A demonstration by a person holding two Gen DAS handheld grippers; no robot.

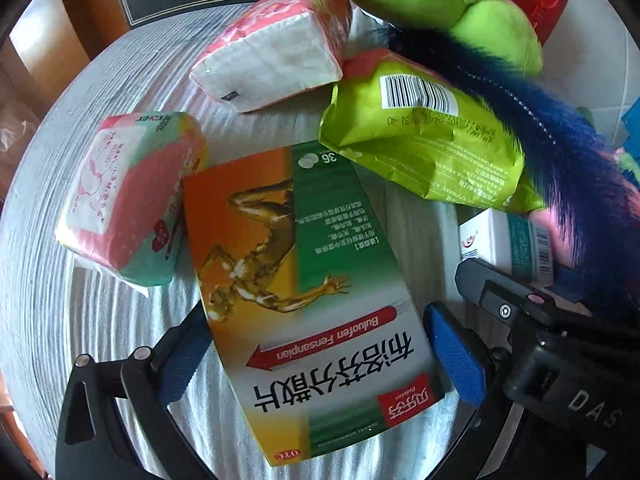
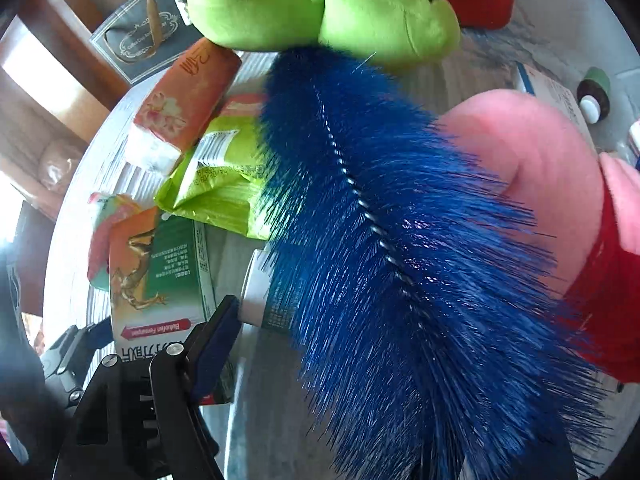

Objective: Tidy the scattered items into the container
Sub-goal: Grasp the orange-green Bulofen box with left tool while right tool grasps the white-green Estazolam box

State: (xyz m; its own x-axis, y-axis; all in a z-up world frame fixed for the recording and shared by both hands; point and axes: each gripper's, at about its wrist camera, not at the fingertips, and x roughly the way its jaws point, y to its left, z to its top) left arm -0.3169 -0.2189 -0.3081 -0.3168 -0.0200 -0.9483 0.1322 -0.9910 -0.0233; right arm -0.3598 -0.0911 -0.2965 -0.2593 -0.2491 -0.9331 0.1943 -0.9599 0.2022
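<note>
Two grippers over our round white ribbed container (image 1: 60,240) | our left gripper (image 1: 316,360) stands wide, its blue pads either side of the orange-and-green cardboard medicine box (image 1: 304,292) lying inside | our right gripper (image 2: 360,380): grip unclear behind the blue bristle bottle brush (image 2: 400,260) | green foil packet (image 1: 420,140) beside the box.

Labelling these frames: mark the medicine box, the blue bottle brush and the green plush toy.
medicine box (image 1: 316,280), left wrist view, on its printed front face.
blue bottle brush (image 2: 400,240), right wrist view, on the bristles beside the twisted wire.
green plush toy (image 2: 384,20), right wrist view, on one rounded lobe.
</note>
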